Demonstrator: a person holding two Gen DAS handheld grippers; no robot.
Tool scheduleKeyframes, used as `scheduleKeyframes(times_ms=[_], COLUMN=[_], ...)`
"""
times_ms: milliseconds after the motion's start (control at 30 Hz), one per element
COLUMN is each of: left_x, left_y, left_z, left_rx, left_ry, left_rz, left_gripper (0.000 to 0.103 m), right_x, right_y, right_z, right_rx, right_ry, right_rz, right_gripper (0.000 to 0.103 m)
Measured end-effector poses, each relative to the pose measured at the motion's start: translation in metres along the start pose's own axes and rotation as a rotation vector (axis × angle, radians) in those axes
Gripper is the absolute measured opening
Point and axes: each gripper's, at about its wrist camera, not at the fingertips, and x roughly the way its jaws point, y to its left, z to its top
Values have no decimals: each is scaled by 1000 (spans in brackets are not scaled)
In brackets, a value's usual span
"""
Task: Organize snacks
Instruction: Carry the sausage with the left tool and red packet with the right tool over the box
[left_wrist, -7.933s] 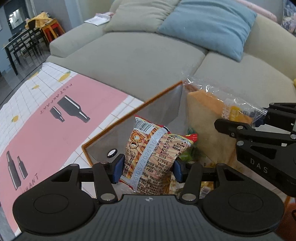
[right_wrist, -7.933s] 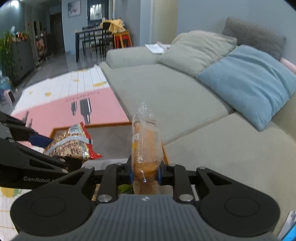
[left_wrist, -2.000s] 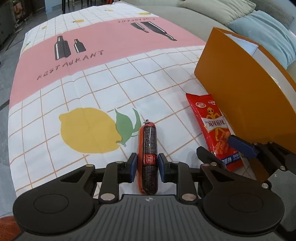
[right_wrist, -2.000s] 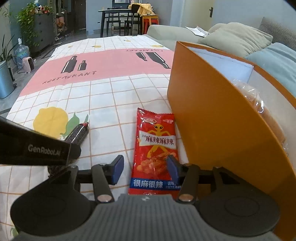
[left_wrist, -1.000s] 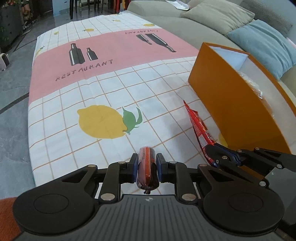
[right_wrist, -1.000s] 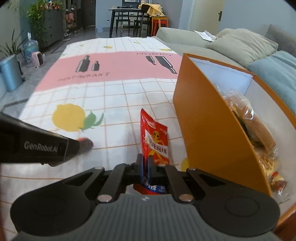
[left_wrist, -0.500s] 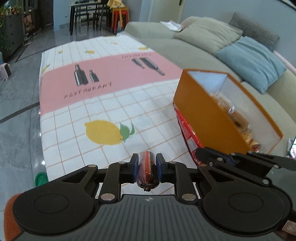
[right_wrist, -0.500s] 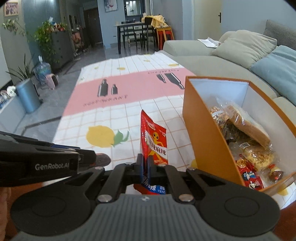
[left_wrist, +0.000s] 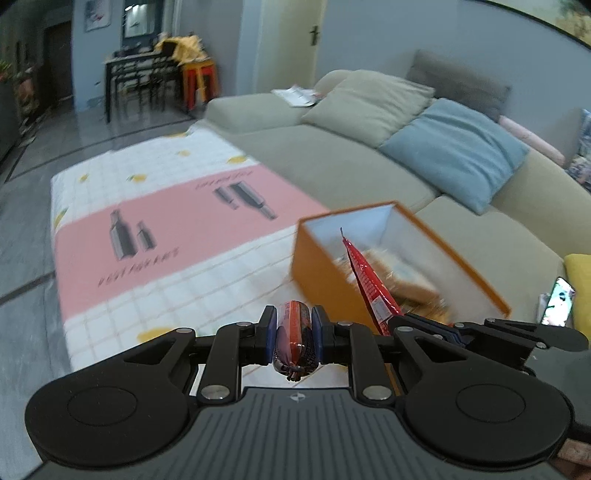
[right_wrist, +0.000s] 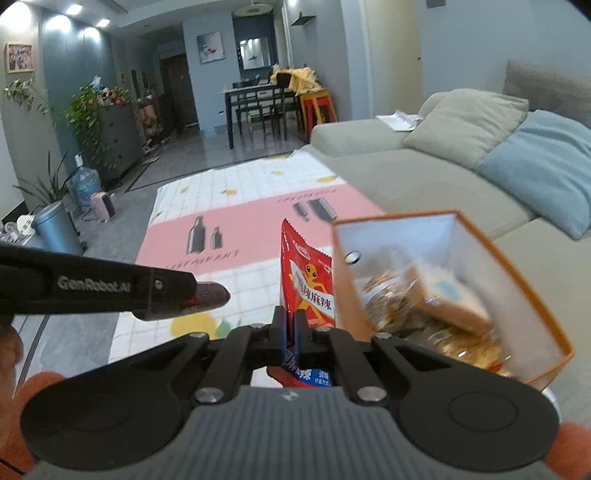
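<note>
My left gripper (left_wrist: 293, 332) is shut on a red and dark sausage stick (left_wrist: 294, 336), held end-on high above the table. My right gripper (right_wrist: 290, 325) is shut on a red spicy snack packet (right_wrist: 308, 288), which stands upright just left of the orange box (right_wrist: 345, 295). In the left wrist view the packet (left_wrist: 365, 280) shows edge-on in front of the orange box (left_wrist: 314, 269). The box holds bread and several wrapped snacks (right_wrist: 443, 295). The left gripper with the sausage tip (right_wrist: 210, 295) is to the left of the right one.
The table wears a white checked cloth with a pink band (left_wrist: 166, 225) and lemon prints. A grey-green sofa (left_wrist: 332, 162) with a blue cushion (left_wrist: 454, 151) runs behind the box. A phone (left_wrist: 557, 302) lies to the right of the box.
Both grippers have risen and pulled back with their snacks; the table and box now look smaller and lower. The packet now stands in front of the box opening in the left wrist view.
</note>
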Motion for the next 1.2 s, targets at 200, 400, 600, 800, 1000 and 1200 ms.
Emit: scheduleKeyframes(times_ms=[200, 400, 600, 800, 1000, 1200], left_x=[14, 40, 67, 101, 137, 161], left_y=[-39, -74, -101, -117, -121, -128], left_z=[28, 48, 58, 57, 48, 41], left_rx=[72, 123, 172, 209, 232, 255], left_ry=[-4, 18, 74, 159, 258, 341], left_rz=[-72, -115, -166, -195, -189, -165], left_gripper=[22, 22, 22, 22, 22, 22], right_x=[-8, -5, 8, 36, 58, 80], right_y=[-44, -93, -137, -165, -178, -185], right_z=[20, 35, 35, 22, 3, -5], right_rx=[14, 51, 74, 132, 236, 267], right_ry=[-20, 20, 83, 211, 338, 431], right_rz=[-48, -68, -118, -75, 29, 71], right_gripper=[0, 0, 0, 0, 0, 0])
